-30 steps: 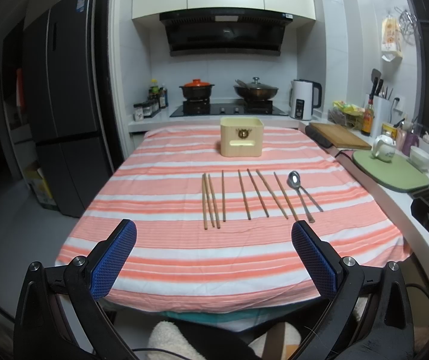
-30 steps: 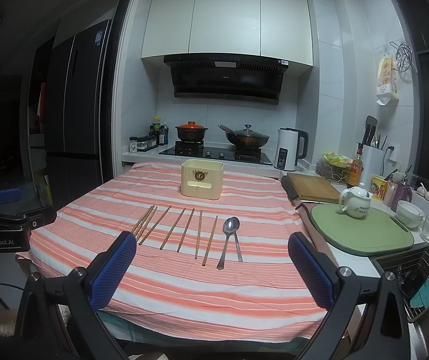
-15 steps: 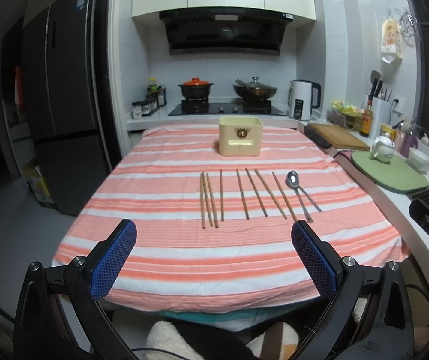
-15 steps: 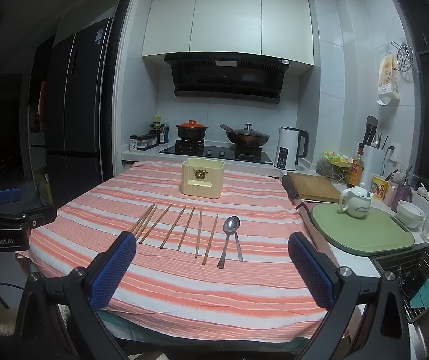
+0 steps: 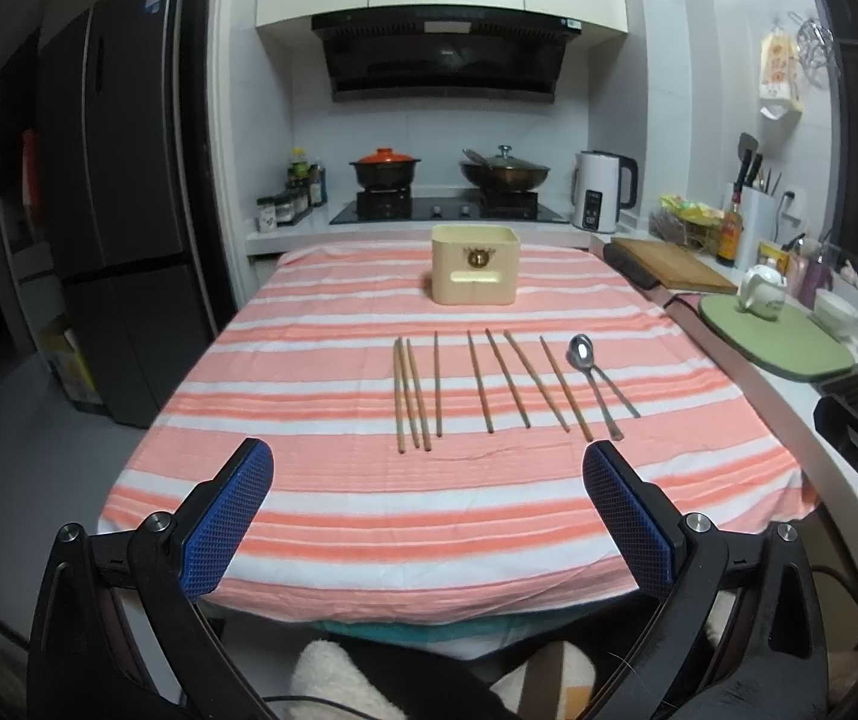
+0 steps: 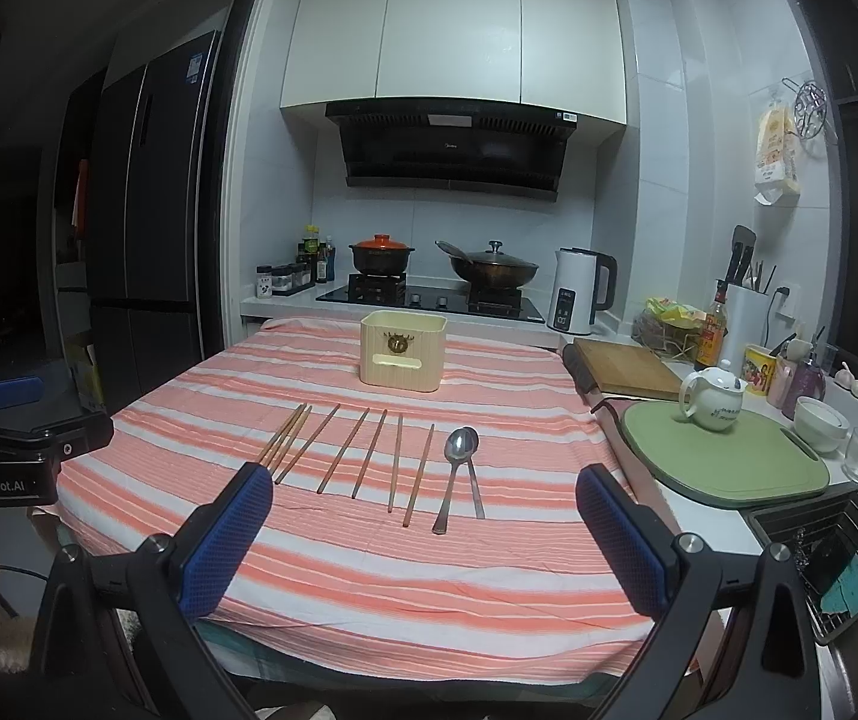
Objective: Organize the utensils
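Several wooden chopsticks [image 5: 479, 381] lie side by side on the striped tablecloth [image 5: 429, 498], with two metal spoons [image 5: 594, 384] at their right end. A cream utensil box [image 5: 475, 264] stands behind them. My left gripper [image 5: 426, 483] is open and empty, held near the table's front edge, short of the chopsticks. My right gripper [image 6: 423, 507] is open and empty, also at the front edge; the chopsticks [image 6: 369, 450], spoons [image 6: 458, 474] and box [image 6: 403, 357] lie ahead of it.
A counter runs along the right with a cutting board [image 6: 621, 367], green mat [image 6: 723, 459], white teapot [image 6: 712, 399], bowl [image 6: 822, 423] and sink rack [image 6: 825, 546]. The stove with pots [image 6: 429, 267] and kettle [image 6: 579, 297] stands behind the table. A fridge [image 6: 141, 240] stands at the left.
Both views have shifted only slightly; the table and utensils appear a touch closer in the left wrist view. Nothing on the table has moved and both grippers stay open.
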Demonstrator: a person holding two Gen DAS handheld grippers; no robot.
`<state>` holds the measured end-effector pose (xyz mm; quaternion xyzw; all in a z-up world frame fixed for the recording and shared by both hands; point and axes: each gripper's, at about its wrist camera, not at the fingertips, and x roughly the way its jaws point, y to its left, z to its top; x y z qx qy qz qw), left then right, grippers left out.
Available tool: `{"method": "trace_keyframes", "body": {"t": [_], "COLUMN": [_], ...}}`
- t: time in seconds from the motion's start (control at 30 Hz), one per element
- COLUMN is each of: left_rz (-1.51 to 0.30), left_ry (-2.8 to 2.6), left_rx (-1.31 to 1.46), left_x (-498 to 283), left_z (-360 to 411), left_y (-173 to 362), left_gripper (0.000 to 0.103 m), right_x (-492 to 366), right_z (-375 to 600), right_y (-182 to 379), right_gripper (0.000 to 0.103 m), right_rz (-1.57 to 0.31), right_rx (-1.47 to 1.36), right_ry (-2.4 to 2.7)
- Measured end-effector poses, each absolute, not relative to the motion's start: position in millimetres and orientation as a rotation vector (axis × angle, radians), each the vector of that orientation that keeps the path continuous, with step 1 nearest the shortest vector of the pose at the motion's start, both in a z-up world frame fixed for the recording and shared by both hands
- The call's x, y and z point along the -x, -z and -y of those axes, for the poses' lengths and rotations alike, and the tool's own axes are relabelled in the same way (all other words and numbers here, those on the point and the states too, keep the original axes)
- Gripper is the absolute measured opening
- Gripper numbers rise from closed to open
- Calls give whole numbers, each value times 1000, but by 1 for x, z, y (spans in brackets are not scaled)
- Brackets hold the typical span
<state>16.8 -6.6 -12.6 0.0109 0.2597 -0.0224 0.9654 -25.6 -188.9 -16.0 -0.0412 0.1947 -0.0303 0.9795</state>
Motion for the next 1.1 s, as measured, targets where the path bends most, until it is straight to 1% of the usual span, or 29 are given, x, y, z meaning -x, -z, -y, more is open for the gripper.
{"method": "trace_keyframes", "body": {"t": [0.7,1.1], "left_rz": [-541,-586], "left_ry": [49,61], "left_rx": [-50,9], "left_x": [-24,-47], "left_z": [12,-4], "left_y": [15,27], "left_gripper": [103,103], "right_x": [19,-3], "right_z": [194,195], "right_y": [16,25], "right_gripper": [103,103], "right_rz": [-407,-453], "right_rx": [78,69], "right_ry": [59,53]}}
